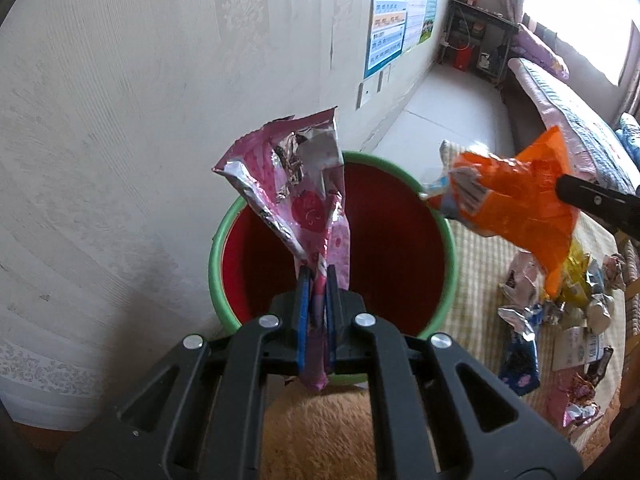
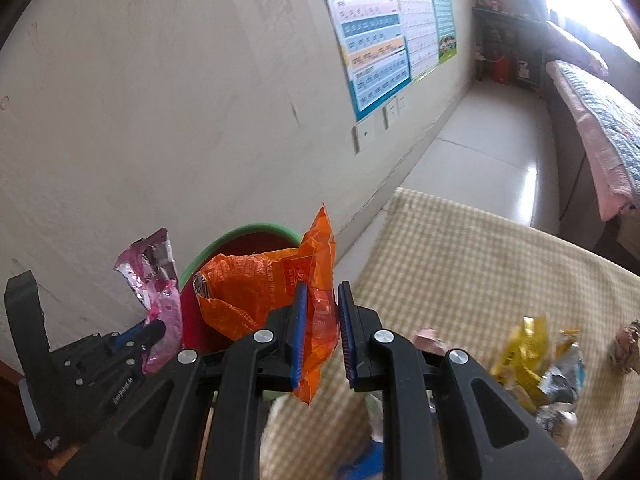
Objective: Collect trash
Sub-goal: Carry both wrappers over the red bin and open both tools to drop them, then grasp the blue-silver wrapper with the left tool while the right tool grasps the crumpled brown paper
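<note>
Hanging over the mouth of the bin [image 1: 332, 240], a pink wrapper [image 1: 296, 188] is clamped between the closed jaws of the left gripper [image 1: 315, 280], its long axis standing upward; an orange wrapper [image 2: 272, 292] is pinched by the right gripper [image 2: 322, 328] just at the right rim, not yet above the opening; the left gripper is judged nearer to release; more wrappers [image 1: 560, 312] are seen on the checked cloth [image 2: 460, 248], far right.
</note>
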